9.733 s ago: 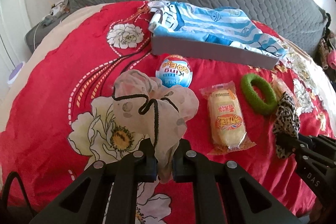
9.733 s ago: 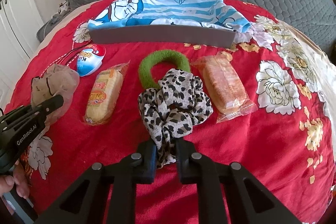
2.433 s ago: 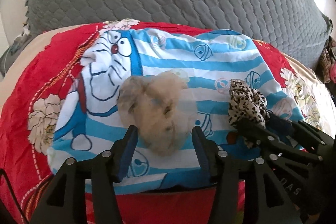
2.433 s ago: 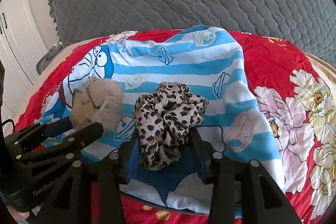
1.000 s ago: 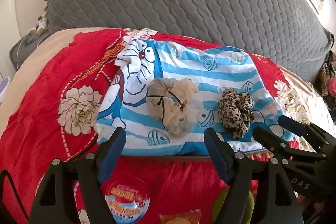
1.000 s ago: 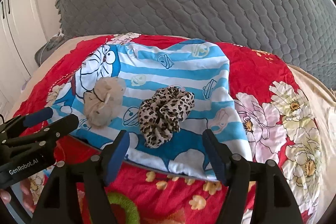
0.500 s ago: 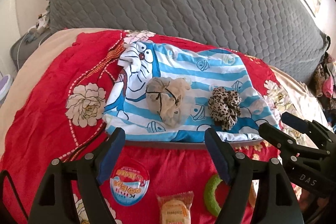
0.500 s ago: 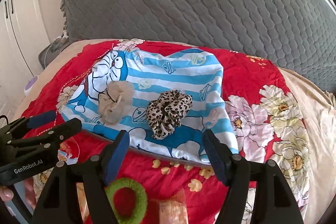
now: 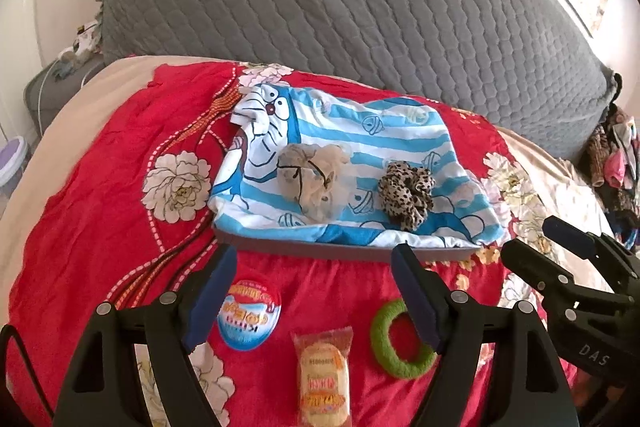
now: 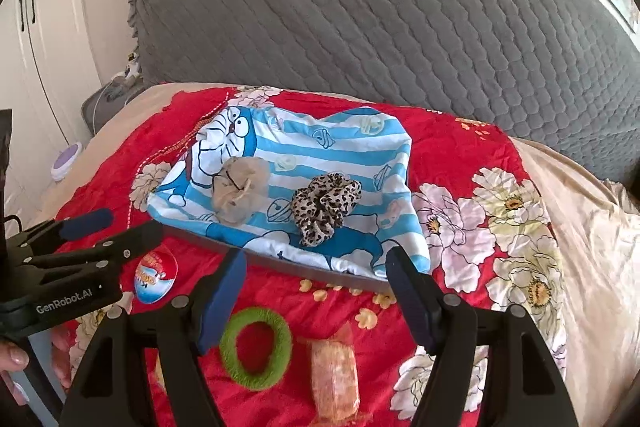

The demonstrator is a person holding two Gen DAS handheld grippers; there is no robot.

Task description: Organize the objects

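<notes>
A beige sheer scrunchie (image 9: pixel 312 179) (image 10: pixel 240 193) and a leopard scrunchie (image 9: pixel 406 195) (image 10: pixel 323 207) lie side by side on a grey tray (image 9: pixel 344 251) (image 10: pixel 316 273) lined with a blue striped cartoon cloth. In front of the tray on the red bedspread lie a blue egg-shaped snack (image 9: pixel 249 315) (image 10: pixel 155 275), a yellow cake packet (image 9: pixel 323 377), a green hair ring (image 9: pixel 400 347) (image 10: pixel 256 354) and an orange snack packet (image 10: pixel 334 377). My left gripper (image 9: pixel 312 291) is open and empty above the front items. My right gripper (image 10: pixel 316 291) is open and empty.
A grey quilted headboard cushion (image 9: pixel 340 7) stands behind the tray. The bed drops off at the left, where a purple-lidded object (image 10: pixel 66 159) and white cupboard doors (image 10: pixel 36 47) stand. Clothes (image 9: pixel 612 163) hang at the far right.
Both grippers opened and let the scrunchies go onto the cloth, then drew back toward me. The snacks and green ring have come into view below the jaws.
</notes>
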